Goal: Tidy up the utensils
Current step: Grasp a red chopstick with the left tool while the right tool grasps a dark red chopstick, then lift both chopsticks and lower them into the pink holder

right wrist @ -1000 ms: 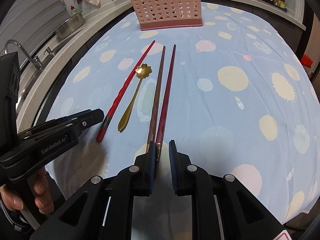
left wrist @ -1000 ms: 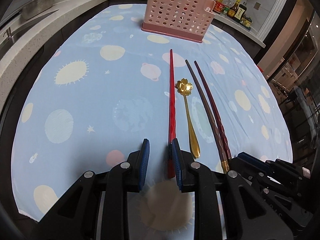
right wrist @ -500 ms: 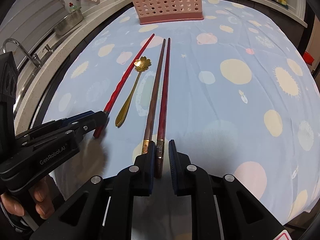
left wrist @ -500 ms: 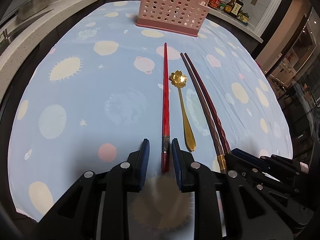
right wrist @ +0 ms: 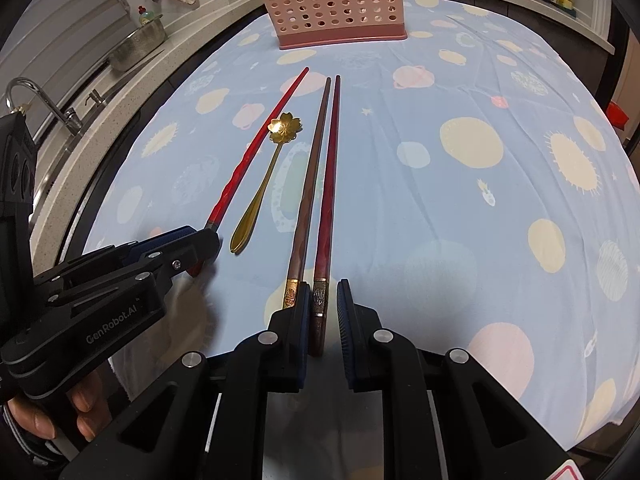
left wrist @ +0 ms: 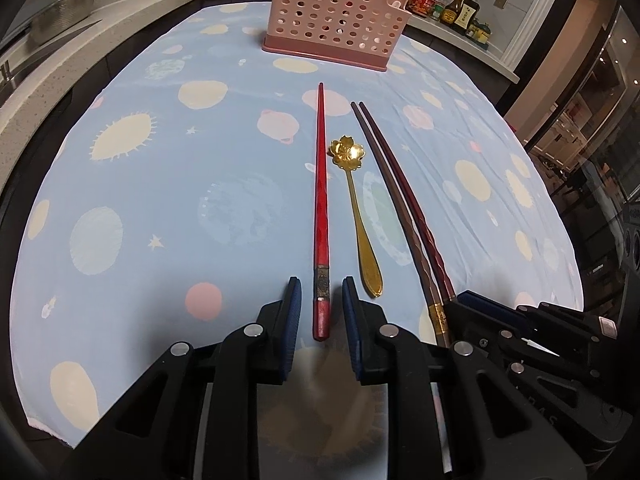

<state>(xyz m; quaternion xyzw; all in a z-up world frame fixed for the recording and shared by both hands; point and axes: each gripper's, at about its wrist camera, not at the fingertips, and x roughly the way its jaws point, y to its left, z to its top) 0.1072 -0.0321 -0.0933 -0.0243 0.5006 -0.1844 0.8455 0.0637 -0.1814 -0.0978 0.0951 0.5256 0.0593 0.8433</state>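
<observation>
L gripper (left wrist: pixel 320 312) fingers apart, straddling butt end of red chopstick (left wrist: pixel 321 184), not clamped. R gripper (right wrist: pixel 323 312) fingers also apart around dark red chopstick (right wrist: pixel 329 184); brown chopstick (right wrist: pixel 310 184) just left. Gold spoon (left wrist: pixel 354 204) between, frame centre. Pink basket (left wrist: pixel 336 12) top centre on desk cloth (left wrist: pixel 160 200)

Both tools were matte black with blue ribbed pads (left wrist: pixel 294 312) and silver screws; lower left, white "GenRobot.AI" lettering (right wrist: pixel 113 327) above bare fingers (right wrist: pixel 86 400).
</observation>
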